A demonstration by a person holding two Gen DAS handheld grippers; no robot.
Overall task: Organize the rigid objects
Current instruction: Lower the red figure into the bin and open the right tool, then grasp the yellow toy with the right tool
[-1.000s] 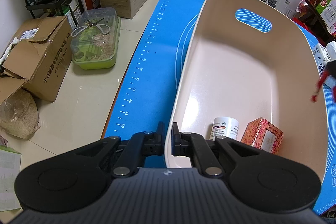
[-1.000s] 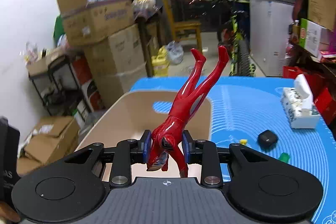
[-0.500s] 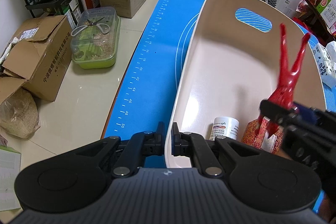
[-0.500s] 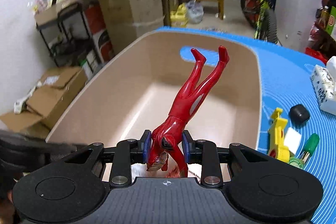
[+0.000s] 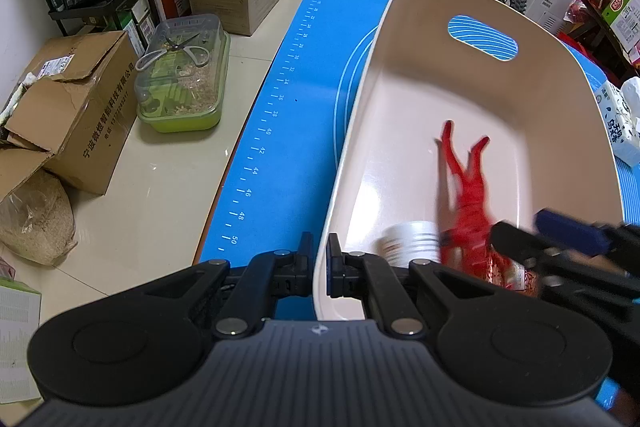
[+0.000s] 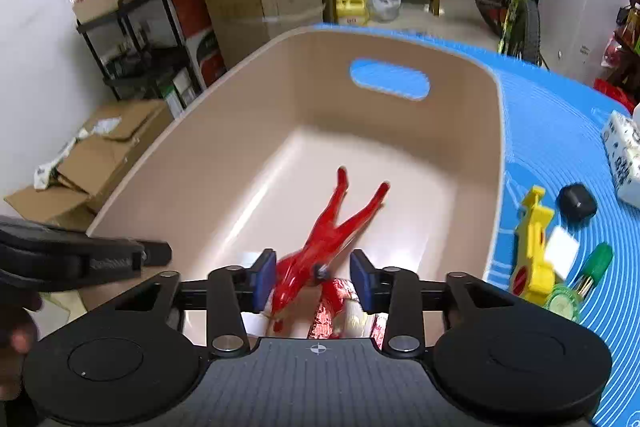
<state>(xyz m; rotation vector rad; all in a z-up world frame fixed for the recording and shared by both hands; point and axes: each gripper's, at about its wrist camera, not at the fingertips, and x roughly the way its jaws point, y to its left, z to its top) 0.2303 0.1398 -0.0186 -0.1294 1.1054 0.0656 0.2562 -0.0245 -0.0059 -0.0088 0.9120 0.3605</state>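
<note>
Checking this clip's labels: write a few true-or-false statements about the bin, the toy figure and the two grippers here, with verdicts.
1. The left gripper clamps the beige bin's rim. True.
2. The red toy figure lies on the blue mat. False: it is inside the bin.
3. The right gripper pads squeeze the figure. False: the jaws are opening, pads apart from it.
4. A yellow toy lies on the mat outside the bin. True.

Your right gripper has black arms, silver screws and blue pads. Your left gripper is black, with a ribbed grey base behind it.
</note>
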